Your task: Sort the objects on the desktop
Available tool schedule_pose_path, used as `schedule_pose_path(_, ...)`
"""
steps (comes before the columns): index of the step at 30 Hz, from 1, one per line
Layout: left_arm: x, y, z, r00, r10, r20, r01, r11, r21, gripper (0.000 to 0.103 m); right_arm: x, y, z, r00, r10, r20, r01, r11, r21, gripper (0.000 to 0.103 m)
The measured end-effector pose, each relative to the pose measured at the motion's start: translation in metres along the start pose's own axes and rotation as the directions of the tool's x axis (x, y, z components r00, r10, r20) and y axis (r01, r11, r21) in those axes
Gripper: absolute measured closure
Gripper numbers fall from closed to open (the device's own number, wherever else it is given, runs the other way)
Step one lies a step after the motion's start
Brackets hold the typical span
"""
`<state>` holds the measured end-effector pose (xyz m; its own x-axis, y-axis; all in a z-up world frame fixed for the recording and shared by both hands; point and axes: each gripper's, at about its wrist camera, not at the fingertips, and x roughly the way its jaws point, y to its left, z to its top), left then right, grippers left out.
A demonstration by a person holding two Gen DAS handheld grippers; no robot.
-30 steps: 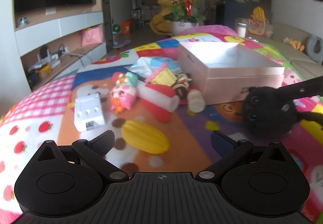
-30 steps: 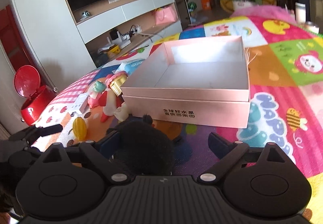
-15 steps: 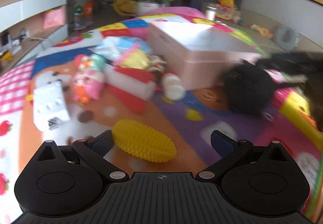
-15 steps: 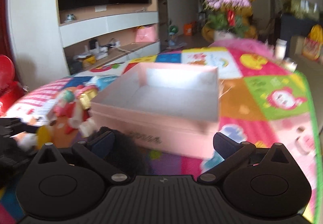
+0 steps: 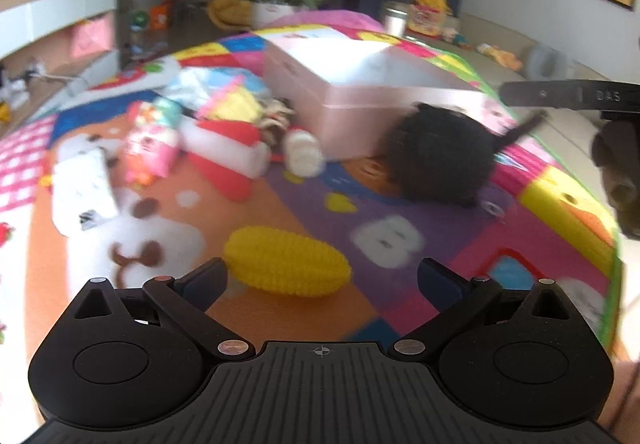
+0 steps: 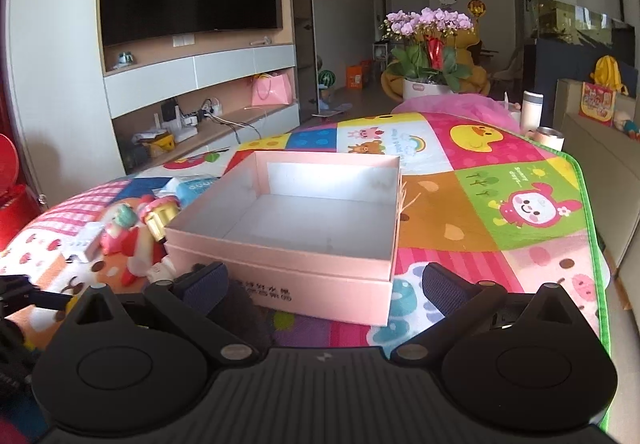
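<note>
both grippers, left gripper & right gripper, have jaws apart w/ nothing held; likely pickup step: left closes on yellow corn toy, then into pink box.

The black bar of the other tool at the left view's right edge reads "DAS". A white letter "B" sits on the colourful patchwork play mat. The open pink cardboard box carries a dark printed line, too blurred to read.
</note>
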<state>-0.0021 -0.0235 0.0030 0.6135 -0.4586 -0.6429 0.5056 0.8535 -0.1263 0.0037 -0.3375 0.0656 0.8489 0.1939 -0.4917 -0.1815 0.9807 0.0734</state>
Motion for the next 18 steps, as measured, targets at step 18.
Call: schedule_pose_path(18,-0.001,-0.026,0.003,0.973,0.225,0.039,-0.220,0.969,-0.110,0.000,-0.013,0.028,-0.074,0.973,0.103,-0.207,-0.096,0.994,0.045,0.000)
